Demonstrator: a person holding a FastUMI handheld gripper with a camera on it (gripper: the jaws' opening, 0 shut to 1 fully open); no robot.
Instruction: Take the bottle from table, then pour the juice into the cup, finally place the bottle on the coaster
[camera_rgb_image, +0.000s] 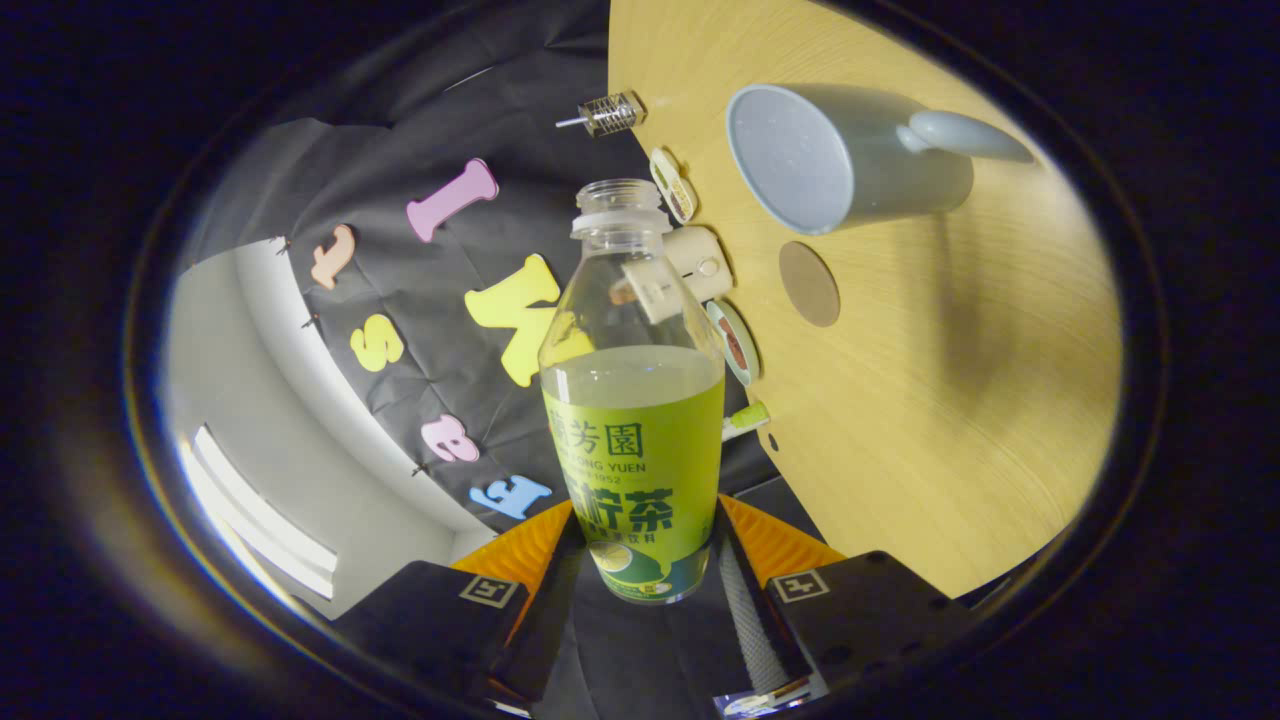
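Note:
A clear uncapped bottle (633, 420) with a green label and yellow-green juice sits between my fingers, and my gripper (640, 575) is shut on its lower part. The whole view is rolled, so the wooden table (950, 420) stands on its side. Beyond the bottle's mouth, a grey mug (845, 155) rests on the table with its opening facing me and its inside looking dry. A round brown coaster (809, 283) lies flat on the table between the mug and the bottle's neck. The bottle is held off the table.
Along the table's far edge lie small items: a wire holder (610, 113), an oval tin (673, 185), a cream box (698, 262), a round tin (735, 342) and a green-capped marker (745, 420). Bare wood stretches out beyond the coaster.

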